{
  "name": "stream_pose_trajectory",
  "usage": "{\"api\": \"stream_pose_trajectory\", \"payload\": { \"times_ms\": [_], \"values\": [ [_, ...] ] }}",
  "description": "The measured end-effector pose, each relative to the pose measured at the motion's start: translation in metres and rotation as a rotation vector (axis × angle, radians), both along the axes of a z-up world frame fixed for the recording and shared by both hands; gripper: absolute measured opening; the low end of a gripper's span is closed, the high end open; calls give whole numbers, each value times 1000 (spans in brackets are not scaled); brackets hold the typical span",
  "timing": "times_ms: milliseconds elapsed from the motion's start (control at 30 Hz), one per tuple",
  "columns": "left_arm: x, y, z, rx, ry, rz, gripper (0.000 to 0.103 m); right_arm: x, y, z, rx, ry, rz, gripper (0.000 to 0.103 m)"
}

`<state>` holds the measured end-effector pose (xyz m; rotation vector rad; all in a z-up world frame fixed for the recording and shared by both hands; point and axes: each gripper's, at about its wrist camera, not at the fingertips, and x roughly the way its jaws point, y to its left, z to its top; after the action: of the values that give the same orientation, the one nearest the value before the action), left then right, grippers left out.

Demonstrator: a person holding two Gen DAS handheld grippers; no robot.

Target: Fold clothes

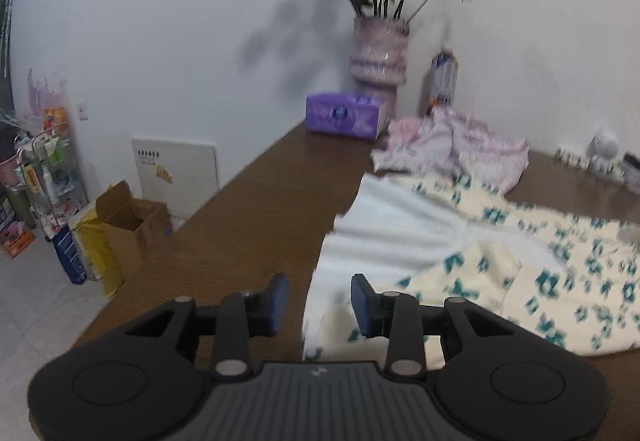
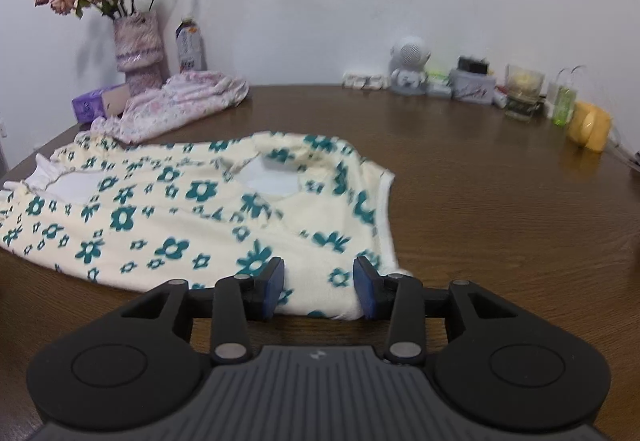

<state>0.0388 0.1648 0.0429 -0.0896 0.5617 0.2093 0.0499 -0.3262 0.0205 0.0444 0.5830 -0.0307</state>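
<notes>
A cream garment with teal flowers (image 1: 540, 261) lies spread on the brown table (image 1: 240, 221), its white lining turned up at the left end. My left gripper (image 1: 320, 301) hovers over that white left edge, jaws apart, and the cloth shows in the gap without being pinched. In the right wrist view the same garment (image 2: 160, 209) stretches left across the table (image 2: 480, 181). My right gripper (image 2: 320, 287) is at its near right corner. The hem lies between the blue pads (image 2: 276, 289), which stand apart and do not press on it.
A crumpled pink floral garment (image 2: 180, 105) lies behind the cream one. Behind it stand a vase of dried roses (image 2: 138, 45) and a purple tissue pack (image 1: 344, 115). A white figure (image 2: 408, 69), jars and a yellow object (image 2: 590, 125) line the wall. A cardboard box (image 1: 132, 225) sits on the floor beyond the table's left edge.
</notes>
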Motion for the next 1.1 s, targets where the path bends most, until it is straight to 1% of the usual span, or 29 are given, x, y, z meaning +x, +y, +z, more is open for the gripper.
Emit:
{"api": "stream_pose_trajectory", "payload": {
  "times_ms": [100, 200, 300, 367, 467, 533, 567, 667, 767, 900, 1000, 1100],
  "values": [
    [4, -14, 5, -2, -14, -73, 34, -2, -1, 7, 18, -21, -5, 39],
    [15, -32, 0, -10, 7, -151, 34, 2, 14, 9, 37, -29, 49, 39],
    [26, -44, -10, -10, 38, -200, 34, 14, 38, 6, 26, -9, 109, 39],
    [33, -47, -16, 1, 65, -211, 34, 24, 51, 2, 12, 12, 135, 38],
    [41, -44, -28, 5, 106, -215, 34, 35, 58, -6, 3, 49, 134, 38],
    [41, -39, -31, 1, 103, -232, 36, 39, 58, -11, -5, 72, 117, 38],
    [41, -38, -32, 8, 104, -242, 36, 39, 55, -13, 0, 71, 114, 36],
    [39, -36, -32, 27, 109, -267, 36, 36, 48, -15, -2, 76, 102, 34],
    [43, -36, -31, 32, 122, -269, 36, 34, 43, -17, -24, 78, 110, 34],
    [39, -38, -24, 44, 109, -261, 35, 37, 49, -15, -63, 94, 112, 35],
    [38, -44, -15, 39, 76, -286, 35, 36, 47, -9, -28, 88, 114, 36],
    [49, -61, -5, 45, 60, -346, 35, 37, 46, -3, -10, 74, 109, 36]
  ]
}}
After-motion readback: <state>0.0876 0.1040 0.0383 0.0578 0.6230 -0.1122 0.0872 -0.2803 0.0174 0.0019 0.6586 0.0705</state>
